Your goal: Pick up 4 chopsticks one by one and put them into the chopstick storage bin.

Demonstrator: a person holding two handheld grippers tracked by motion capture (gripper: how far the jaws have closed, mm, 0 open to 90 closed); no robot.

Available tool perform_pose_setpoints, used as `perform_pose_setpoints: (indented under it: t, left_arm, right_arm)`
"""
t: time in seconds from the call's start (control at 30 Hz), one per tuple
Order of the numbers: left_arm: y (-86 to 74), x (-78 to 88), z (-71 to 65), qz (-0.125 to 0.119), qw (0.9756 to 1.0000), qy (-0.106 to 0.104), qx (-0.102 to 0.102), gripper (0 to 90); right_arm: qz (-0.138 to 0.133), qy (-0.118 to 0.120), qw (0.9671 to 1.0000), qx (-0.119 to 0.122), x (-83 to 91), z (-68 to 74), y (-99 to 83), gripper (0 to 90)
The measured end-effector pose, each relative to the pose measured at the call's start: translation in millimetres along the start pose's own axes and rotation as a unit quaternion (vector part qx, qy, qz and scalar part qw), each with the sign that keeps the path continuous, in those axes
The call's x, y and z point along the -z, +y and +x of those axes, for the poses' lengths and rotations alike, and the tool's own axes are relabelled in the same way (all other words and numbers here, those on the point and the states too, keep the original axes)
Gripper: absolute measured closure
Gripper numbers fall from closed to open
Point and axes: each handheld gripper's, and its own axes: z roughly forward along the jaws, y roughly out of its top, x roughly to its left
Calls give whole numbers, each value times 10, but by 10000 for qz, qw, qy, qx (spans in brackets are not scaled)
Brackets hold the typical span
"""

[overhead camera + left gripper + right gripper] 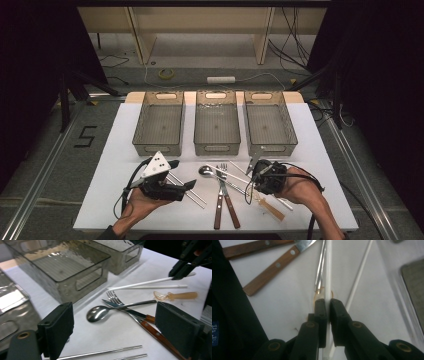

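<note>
High view: a white table (125,150) carries three clear bins (216,129) in a row at the far side, with cutlery spread on the near side.
Right gripper (327,305): jaws pinched tight on a white chopstick (328,270), which runs straight out between the pads.
White chopstick, left gripper view: its held end sits in the right gripper's jaws at the upper right, raised off the table, and the stick slopes down to the left toward the fork.
Second white chopstick (150,286): lies flat on the table just beside the held one.
Left gripper (120,327): jaws spread wide, nothing between them; it hangs over the near left of the table, aimed at the cutlery.
Spoon (96,313): bowl toward the bins, handle crossing the fork (113,298).
Wooden-handled knife (140,315): lies beside the fork, handles pointing to the near edge.
Metal chopsticks (105,352): a pair on the table, just below the left gripper's jaws.
Amber plastic spoon (175,295): on the table near the white chopsticks.
</note>
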Motion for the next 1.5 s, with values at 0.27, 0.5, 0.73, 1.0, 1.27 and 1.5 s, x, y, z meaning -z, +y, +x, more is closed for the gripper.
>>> perform_pose_setpoints:
  t: [0.27, 0.5, 0.73, 1.0, 1.27, 1.5]
  left_arm:
    - [92, -176, -75, 350, 9990, -172, -239, 155]
    - [96, -232, -126, 594, 9971, -173, -448, 156]
    - [75, -279, -186, 928, 9923, -285, -772, 175]
    - [37, -326, -235, 1283, 9848, -340, -1121, 255]
    - [-22, -356, -264, 1517, 9766, -453, -1454, 380]
    - [-43, -371, -298, 1626, 9708, -509, -1689, 467]
  right_arm:
    - [-12, 94, 9993, 358, -24, 116, 182, 849]
    - [-20, 159, 9976, 676, -41, 223, 343, 849]
    - [-4, 191, 9965, 815, -54, 296, 426, 849]
    - [42, 218, 9946, 1016, -77, 366, 501, 849]
    - [29, 280, 9928, 1167, -104, 431, 569, 849]
    - [6, 346, 9912, 1281, -113, 443, 586, 849]
